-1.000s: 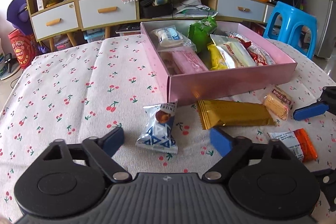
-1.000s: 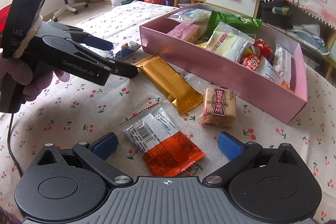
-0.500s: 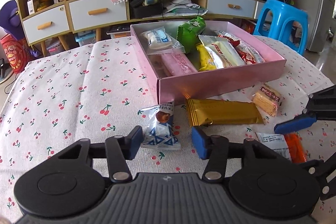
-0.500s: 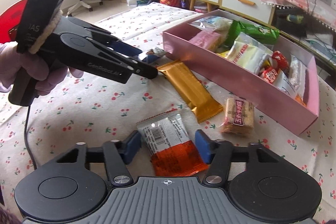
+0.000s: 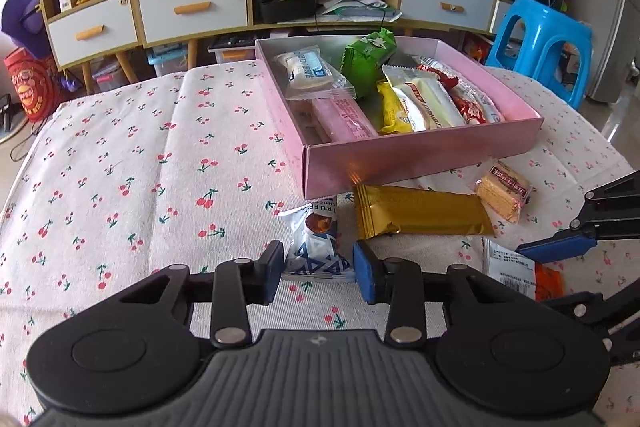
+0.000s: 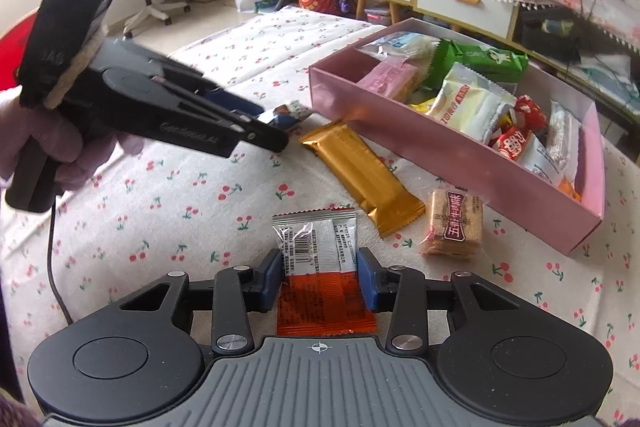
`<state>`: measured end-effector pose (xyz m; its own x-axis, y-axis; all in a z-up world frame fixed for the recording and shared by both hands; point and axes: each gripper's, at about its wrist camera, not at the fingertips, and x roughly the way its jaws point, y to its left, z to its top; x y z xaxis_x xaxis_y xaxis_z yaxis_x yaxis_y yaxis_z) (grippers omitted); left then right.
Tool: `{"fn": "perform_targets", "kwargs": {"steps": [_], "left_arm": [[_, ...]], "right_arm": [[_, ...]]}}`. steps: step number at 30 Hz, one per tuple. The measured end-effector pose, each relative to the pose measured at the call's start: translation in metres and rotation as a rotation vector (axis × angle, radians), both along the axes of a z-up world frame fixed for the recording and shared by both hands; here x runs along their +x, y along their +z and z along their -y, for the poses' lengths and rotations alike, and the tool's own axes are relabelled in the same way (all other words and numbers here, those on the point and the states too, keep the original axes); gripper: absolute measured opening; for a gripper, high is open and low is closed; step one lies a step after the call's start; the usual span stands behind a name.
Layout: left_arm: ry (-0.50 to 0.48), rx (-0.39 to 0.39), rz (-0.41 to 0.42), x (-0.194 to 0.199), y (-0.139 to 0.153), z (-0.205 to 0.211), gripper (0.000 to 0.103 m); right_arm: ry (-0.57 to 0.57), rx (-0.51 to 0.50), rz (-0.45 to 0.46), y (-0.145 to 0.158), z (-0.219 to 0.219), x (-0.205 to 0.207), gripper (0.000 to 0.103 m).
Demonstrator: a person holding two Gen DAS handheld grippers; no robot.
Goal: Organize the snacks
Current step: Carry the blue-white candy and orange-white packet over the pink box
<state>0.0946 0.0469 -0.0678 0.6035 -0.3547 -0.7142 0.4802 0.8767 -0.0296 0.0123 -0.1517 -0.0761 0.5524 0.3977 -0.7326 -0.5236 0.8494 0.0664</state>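
Left gripper (image 5: 318,273) jaws just closing onto blue truffle packet (image 5: 318,247) between pads; right gripper (image 6: 318,277) likewise pinching orange-white packet (image 6: 320,267), both likely for lifting into pink box (image 5: 420,163).

The left gripper (image 5: 317,273) has just been closing, and its blue fingers (image 5: 365,277) now press both sides of the blue-and-white truffle packet (image 5: 318,247) on the cherry-print surface (image 5: 120,167). A gold bar (image 5: 420,217) lies just beside it, before the pink box (image 5: 420,157).
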Motion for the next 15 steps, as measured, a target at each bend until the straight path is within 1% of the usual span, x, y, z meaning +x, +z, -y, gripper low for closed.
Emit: {"fn": "perform_targets", "kwargs": {"steps": [3,7,10,13,15], "left_arm": [[0.010,-0.014,-0.013,0.000,0.005,-0.001,0.035],[0.040,-0.062,-0.041,0.002,0.013,-0.004,0.035],[0.070,-0.101,-0.083,0.004,0.017,-0.007,0.034],[0.101,-0.107,-0.127,0.006,0.017,-0.008,0.034],[0.123,-0.126,-0.160,0.006,0.017,-0.010,0.034]], "right_arm": [[-0.027,0.054,-0.020,0.006,0.007,0.004,0.038],[-0.080,0.132,-0.043,0.016,0.015,0.009,0.038],[-0.126,0.191,-0.062,0.023,0.021,0.014,0.038],[-0.168,0.233,-0.076,0.029,0.027,0.017,0.038],[-0.190,0.252,-0.079,0.033,0.031,0.020,0.038]]}}
